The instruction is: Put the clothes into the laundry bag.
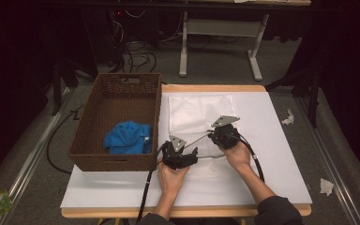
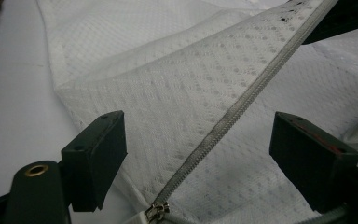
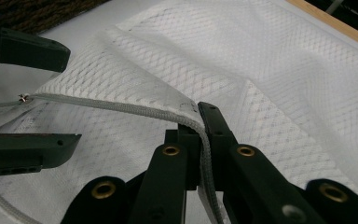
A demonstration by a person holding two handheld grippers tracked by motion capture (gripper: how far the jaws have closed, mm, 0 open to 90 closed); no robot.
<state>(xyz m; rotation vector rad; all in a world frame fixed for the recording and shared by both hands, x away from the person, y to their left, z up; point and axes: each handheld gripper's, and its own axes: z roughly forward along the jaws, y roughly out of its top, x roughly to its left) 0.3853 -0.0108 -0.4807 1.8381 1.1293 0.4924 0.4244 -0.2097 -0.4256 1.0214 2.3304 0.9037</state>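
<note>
A white mesh bag [image 1: 197, 112] lies flat on the table, its near edge lifted. My right gripper [image 3: 198, 116] is shut on the bag's grey zipper edge [image 3: 121, 107] and holds it up. In the high view the right gripper [image 1: 215, 136] sits at the bag's near right. My left gripper [image 2: 198, 149] stands open, with the zipper [image 2: 242, 105] running between its jaws and no pad touching it. The metal zipper pull [image 2: 156, 212] lies just in front of that gripper. From the right gripper view the left gripper [image 3: 72, 95] straddles the pull [image 3: 24, 98]. It is at the bag's near left [image 1: 187, 153].
A brown wicker basket [image 1: 122, 84] stands left of the bag with a blue cloth [image 1: 127, 137] inside. The white table top [image 1: 272, 154] extends to the right and toward the person. Scraps of paper [image 1: 288, 117] lie on the floor at the right.
</note>
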